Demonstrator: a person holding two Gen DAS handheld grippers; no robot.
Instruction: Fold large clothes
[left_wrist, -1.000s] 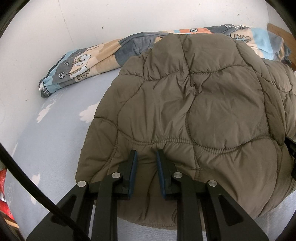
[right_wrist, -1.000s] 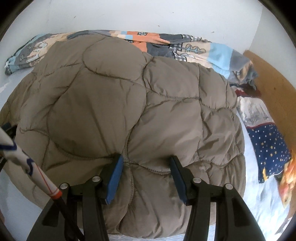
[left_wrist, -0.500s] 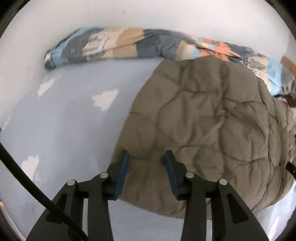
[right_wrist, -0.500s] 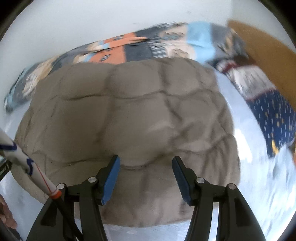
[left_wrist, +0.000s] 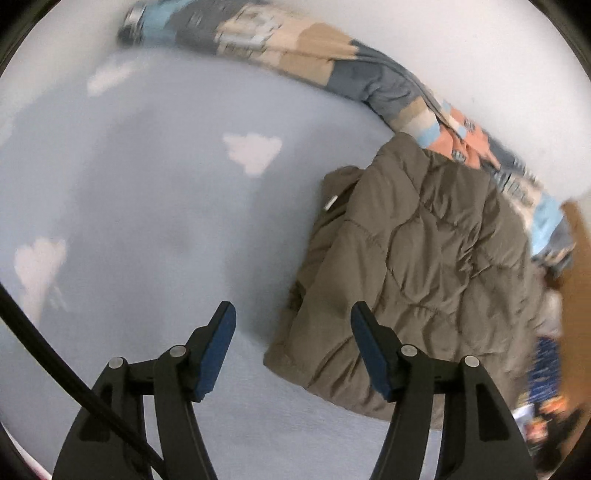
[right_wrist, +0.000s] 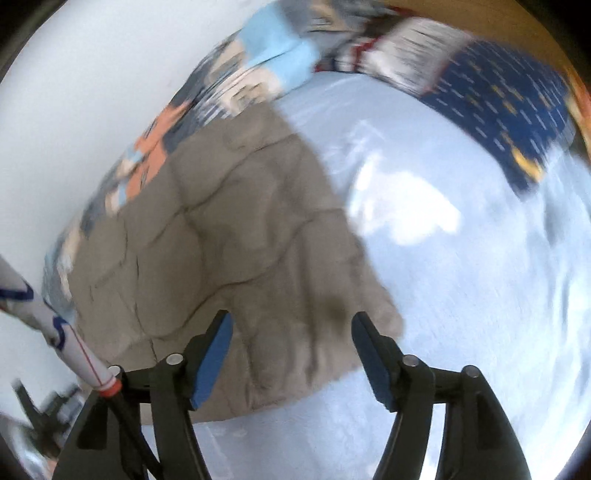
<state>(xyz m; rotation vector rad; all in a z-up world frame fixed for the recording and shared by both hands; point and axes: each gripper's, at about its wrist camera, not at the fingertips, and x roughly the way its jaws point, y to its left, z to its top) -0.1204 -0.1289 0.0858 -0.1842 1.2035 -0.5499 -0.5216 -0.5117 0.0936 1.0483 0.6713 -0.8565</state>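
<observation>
Puffy quilted jacket (left_wrist: 417, 273) (olive) on smooth sheet (left_wrist: 147, 206).

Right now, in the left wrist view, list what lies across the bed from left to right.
Bare blue sheet with white clouds → brown quilted jacket → wooden board at the right edge.

bright, motion-blurred, fisheye-warped edges

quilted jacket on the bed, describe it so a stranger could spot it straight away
Start from the pale blue sheet with white clouds. Against the rolled patchwork blanket by the wall lies the folded jacket. It is the only plain olive-brown piece, puffy with stitched panels; its neighbours are all printed and multicoloured.
</observation>
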